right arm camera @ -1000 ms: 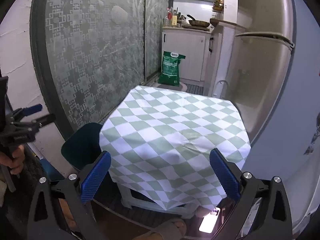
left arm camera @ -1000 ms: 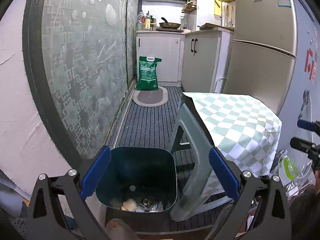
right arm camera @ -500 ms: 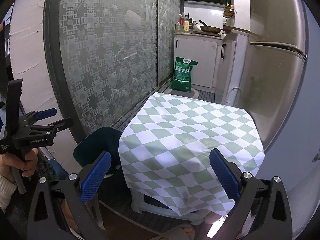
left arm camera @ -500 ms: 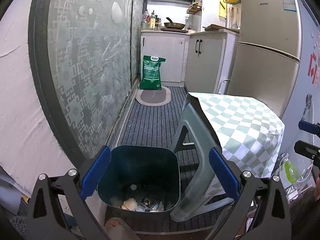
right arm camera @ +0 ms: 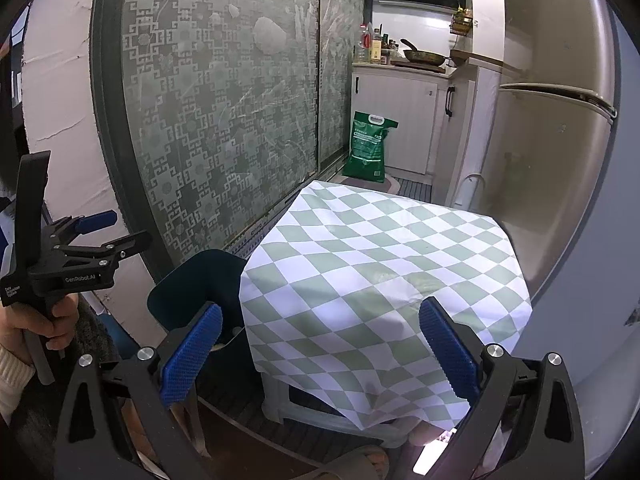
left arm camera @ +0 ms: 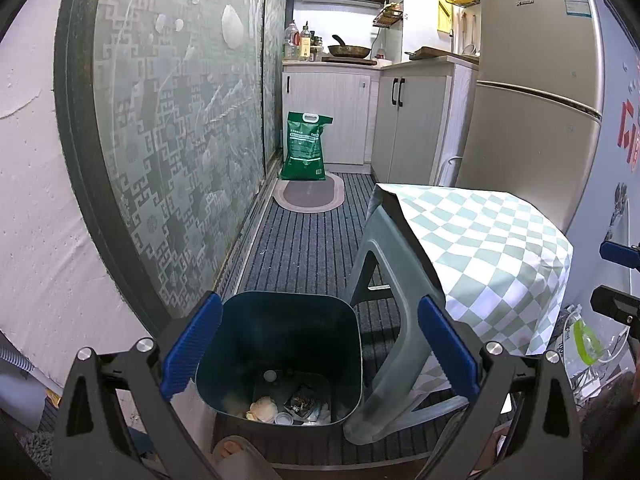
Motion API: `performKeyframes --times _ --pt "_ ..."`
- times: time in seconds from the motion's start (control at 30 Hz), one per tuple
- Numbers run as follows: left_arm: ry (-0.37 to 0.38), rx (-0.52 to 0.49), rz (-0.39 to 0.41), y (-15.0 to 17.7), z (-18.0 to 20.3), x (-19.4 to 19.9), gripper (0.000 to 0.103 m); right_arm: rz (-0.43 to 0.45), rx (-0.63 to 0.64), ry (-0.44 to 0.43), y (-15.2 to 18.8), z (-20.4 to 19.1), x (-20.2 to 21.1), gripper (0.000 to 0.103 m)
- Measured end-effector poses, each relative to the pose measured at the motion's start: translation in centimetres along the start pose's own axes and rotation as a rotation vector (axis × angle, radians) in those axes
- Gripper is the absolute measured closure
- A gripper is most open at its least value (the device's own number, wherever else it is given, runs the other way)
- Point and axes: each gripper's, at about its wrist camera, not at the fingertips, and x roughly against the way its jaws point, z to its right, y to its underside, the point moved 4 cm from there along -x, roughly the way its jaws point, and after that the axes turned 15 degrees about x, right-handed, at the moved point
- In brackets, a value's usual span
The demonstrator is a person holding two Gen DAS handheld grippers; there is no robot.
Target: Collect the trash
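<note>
Both grippers empty: left gripper (left arm camera: 319, 354) spread wide above the bin (left arm camera: 280, 360) — trash (left arm camera: 288, 406) lies at its bottom. Right gripper (right arm camera: 318, 354) equally spread over the checked cloth (right arm camera: 384, 276), bare. Scan floor beside stool (left arm camera: 384, 304) before reaching.

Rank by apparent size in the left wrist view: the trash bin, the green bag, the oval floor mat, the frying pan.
1. trash bin, though it sits nearest the camera
2. oval floor mat and green bag, too alike to separate
3. frying pan, farthest away

Patterned glass door (left arm camera: 180, 128) (frosted) flanks striped floor (left arm camera: 308, 248).
</note>
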Motion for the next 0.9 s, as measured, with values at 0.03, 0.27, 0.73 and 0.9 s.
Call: performKeyframes --times 0.03,0.27,0.73,0.9 --pt "0.000 0.003 -0.002 0.01 -0.04 -0.01 0.003 -0.001 0.000 0.000 0.01 -0.04 -0.01 0.004" --pt "-0.002 0.000 0.000 0.00 0.10 -0.06 0.003 0.004 -0.006 0.004 0.08 0.05 0.09 0.003" --pt "0.004 -0.008 0.010 0.09 0.33 0.02 0.003 0.002 -0.006 0.006 0.25 0.19 0.03 0.003" --pt "0.007 -0.013 0.012 0.13 0.52 0.18 0.003 0.001 -0.005 0.005 0.24 0.15 0.02 0.003"
